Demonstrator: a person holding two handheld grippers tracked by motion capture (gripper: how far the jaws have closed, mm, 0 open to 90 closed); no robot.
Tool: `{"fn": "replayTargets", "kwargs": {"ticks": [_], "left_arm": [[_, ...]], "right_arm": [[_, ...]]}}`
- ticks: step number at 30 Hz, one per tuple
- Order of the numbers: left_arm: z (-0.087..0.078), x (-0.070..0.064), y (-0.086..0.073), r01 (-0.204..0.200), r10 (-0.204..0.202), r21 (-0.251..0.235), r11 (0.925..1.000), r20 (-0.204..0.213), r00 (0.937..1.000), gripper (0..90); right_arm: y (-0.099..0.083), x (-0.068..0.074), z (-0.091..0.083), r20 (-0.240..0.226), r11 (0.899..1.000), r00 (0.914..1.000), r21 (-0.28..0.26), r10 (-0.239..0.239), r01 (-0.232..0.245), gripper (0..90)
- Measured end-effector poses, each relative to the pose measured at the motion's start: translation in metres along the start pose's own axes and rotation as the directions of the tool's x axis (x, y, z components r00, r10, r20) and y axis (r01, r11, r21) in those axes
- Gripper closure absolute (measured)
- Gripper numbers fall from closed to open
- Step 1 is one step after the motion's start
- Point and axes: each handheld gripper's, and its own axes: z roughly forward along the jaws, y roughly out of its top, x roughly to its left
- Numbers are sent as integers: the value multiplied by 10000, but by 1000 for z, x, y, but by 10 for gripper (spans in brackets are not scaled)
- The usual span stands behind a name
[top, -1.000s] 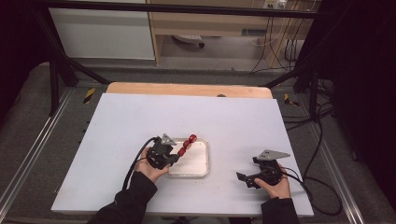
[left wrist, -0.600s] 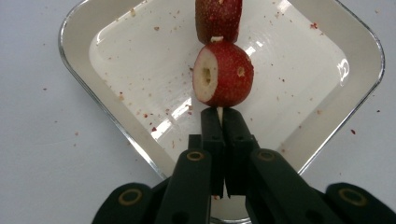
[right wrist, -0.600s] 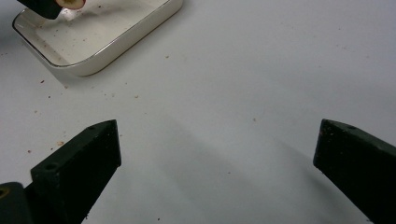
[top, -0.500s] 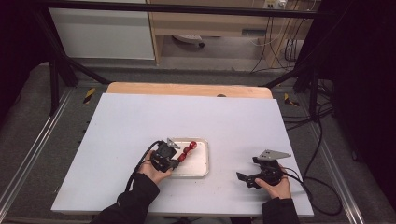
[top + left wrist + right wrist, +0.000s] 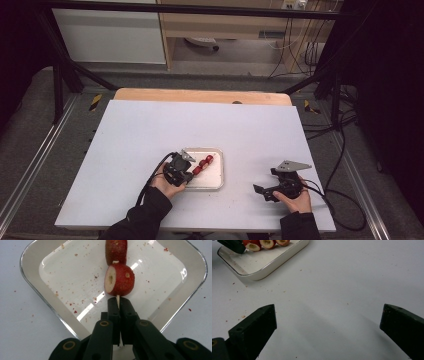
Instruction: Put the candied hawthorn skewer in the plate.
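Observation:
A skewer of red fruit pieces (image 5: 202,164) (image 5: 119,279) lies over the white square dish (image 5: 216,176) (image 5: 32,270). My left gripper (image 5: 188,175) (image 5: 118,302) is shut on the thin wooden stick just below the nearest fruit piece. The fruit (image 5: 267,243) and the dish (image 5: 259,268) also appear at the top left of the right gripper view. My right gripper (image 5: 265,189) (image 5: 328,322) rests low over the bare table to the right of the dish, its jaws wide apart with nothing between them.
The white table (image 5: 260,130) carries red crumbs around the dish. A wooden board edge (image 5: 200,95) runs along the table's far side. Cables (image 5: 335,200) trail off the right edge.
My left gripper with the skewer has drawn back toward the near left of the dish and lowered. The right gripper has stayed where it was.

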Motion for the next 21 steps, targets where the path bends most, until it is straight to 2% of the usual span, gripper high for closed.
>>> {"fn": "replayTargets", "kwargs": {"ticks": [4, 7, 11, 17, 19, 21], "left_arm": [[-6, 3, -2, -133, 136, -273, 9995, 124, 9998, 846], [-14, 6, -5, -306, 322, -590, 9978, 257, 9992, 793], [-24, 9, -9, -563, 608, -1033, 9931, 412, 9973, 650], [-38, 14, -20, -1200, 1281, -1639, 9791, 395, 9910, 437], [-42, 19, -25, -1189, 1281, -1738, 9776, 426, 9908, 389], [-47, 24, -30, -982, 1082, -1746, 9797, 486, 9929, 362]], "right_arm": [[0, 0, 0, -4, 10000, 10000, -32, 10, -10, 14], [0, 0, -1, -16, 10000, 10000, -23, 36, -36, 14], [0, 0, -1, -3, 10000, 10000, -66, 16, -16, 14], [0, 0, -1, -3, 10000, 10000, -64, 26, -26, 13], [0, 0, -2, -10, 10000, 10000, -52, 16, -16, 13], [1, 0, -2, -3, 10000, 10000, -56, 34, -34, 13]]}}
